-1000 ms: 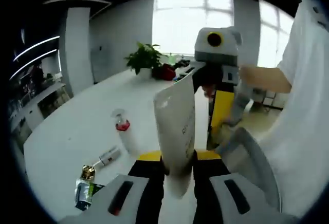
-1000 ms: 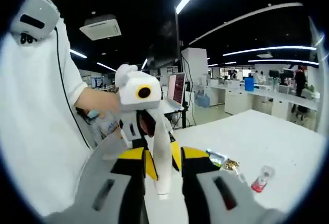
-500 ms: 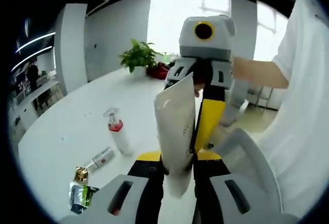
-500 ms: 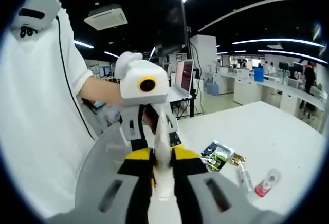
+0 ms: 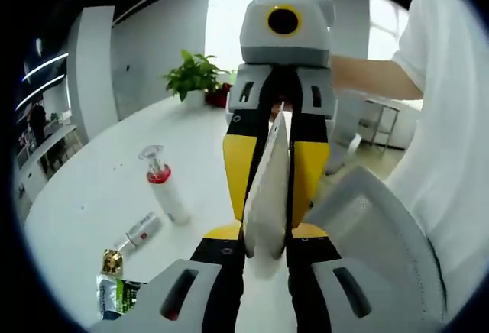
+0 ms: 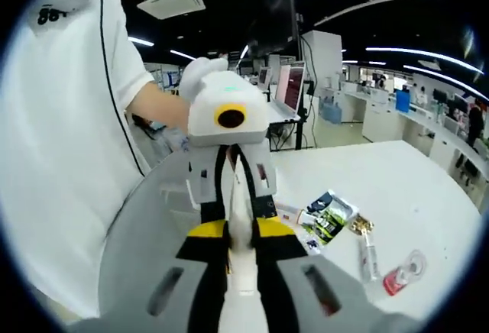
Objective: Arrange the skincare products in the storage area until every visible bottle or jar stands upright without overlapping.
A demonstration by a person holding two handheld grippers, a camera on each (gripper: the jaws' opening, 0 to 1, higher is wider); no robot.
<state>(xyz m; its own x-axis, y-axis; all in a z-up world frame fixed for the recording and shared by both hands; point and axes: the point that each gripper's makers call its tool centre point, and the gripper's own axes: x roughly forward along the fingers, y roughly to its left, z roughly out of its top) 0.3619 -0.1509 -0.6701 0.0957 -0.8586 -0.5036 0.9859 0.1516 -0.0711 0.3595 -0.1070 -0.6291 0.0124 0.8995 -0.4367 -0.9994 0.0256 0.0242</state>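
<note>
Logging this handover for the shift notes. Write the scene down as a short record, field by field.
held item: white tube, pinched from opposite ends by both grippers
left gripper: shut on white tube
right gripper: shut on white tube
surface: white table
standing: pump bottle with a red collar, upright
lying down: small tube, on its side beside the pump bottle
also on table: green sachets and a gold-capped item
background: potted plant at the table's far end

Right gripper (image 5: 269, 188): now closed in on the white tube (image 5: 267, 195), both grippers clamping it.
Tube: turned edge-on.
</note>
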